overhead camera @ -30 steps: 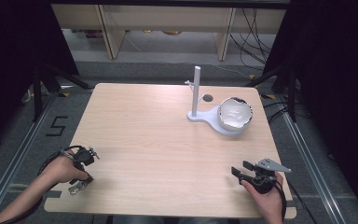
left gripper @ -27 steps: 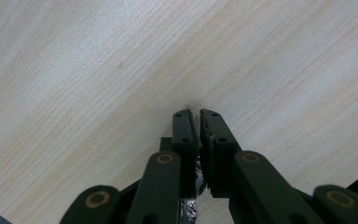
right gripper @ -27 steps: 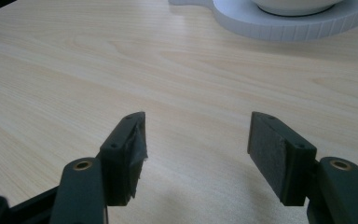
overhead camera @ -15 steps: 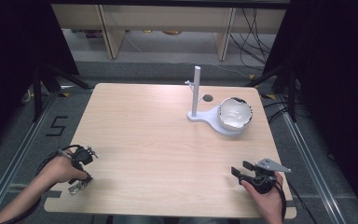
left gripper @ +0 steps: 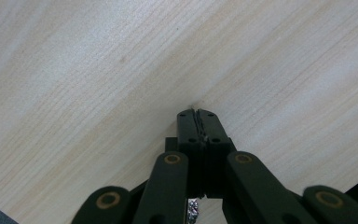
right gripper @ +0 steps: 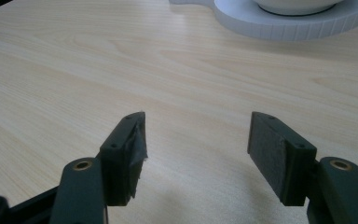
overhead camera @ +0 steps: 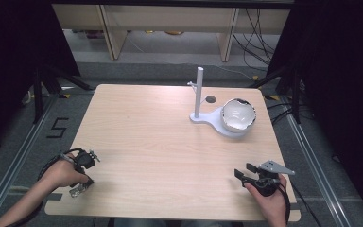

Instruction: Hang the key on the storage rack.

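Note:
My left gripper (overhead camera: 82,162) is held near the table's front left corner, a hand around it. In the left gripper view its jaws are pressed together with nothing between them, and the left gripper (left gripper: 196,115) points down at bare wood. My right gripper (overhead camera: 242,173) sits near the front right edge and stands open. The right gripper (right gripper: 198,136) has bare table between its pads and aims toward the white stand. A white bowl (overhead camera: 238,114) with a dark rim rests on the round base (overhead camera: 212,121) of that stand, beside its upright post (overhead camera: 199,91).
The light wooden table (overhead camera: 160,142) has a small dark hole (overhead camera: 211,99) behind the post. In the right gripper view the stand's base (right gripper: 298,25) and the bowl's underside (right gripper: 289,3) lie far ahead. Shelving and cables stand beyond the far edge.

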